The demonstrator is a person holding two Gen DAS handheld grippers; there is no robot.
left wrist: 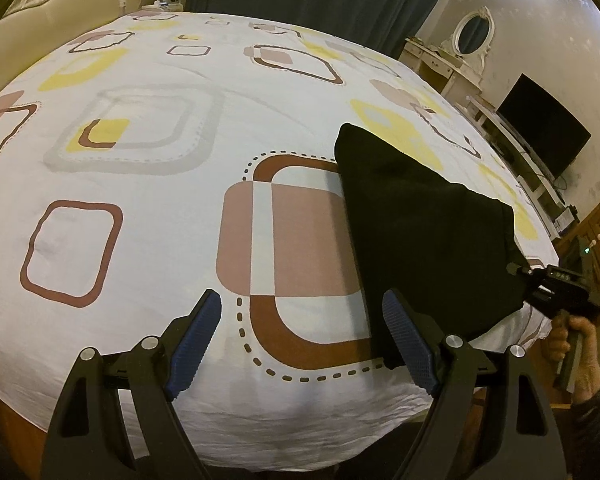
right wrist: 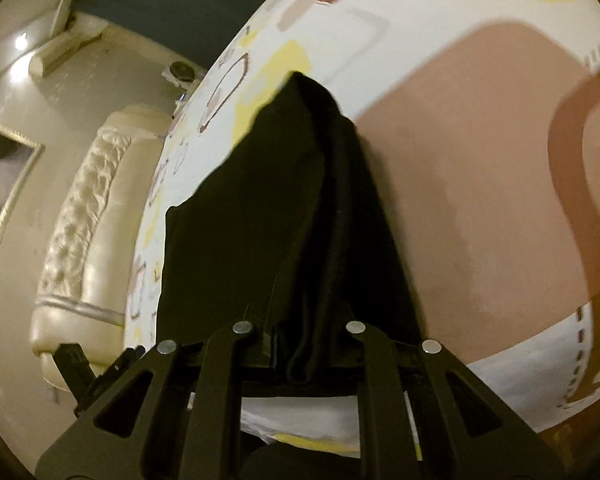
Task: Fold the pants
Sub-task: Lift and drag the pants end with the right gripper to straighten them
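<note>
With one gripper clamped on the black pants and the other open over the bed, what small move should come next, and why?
Probably bring the open left gripper across to the near edge of the black pants. The right gripper already pinches one bunched end, so the cloth hangs lopsided over the patterned sheet.

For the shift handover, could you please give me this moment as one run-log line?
task: fold pants | left tool: open, empty, over bed sheet | right tool: shut on black pants, lifting one end | fold: unfinished

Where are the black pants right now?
The black pants lie on the right side of the patterned bedsheet, one end pinched in the right gripper.
</note>
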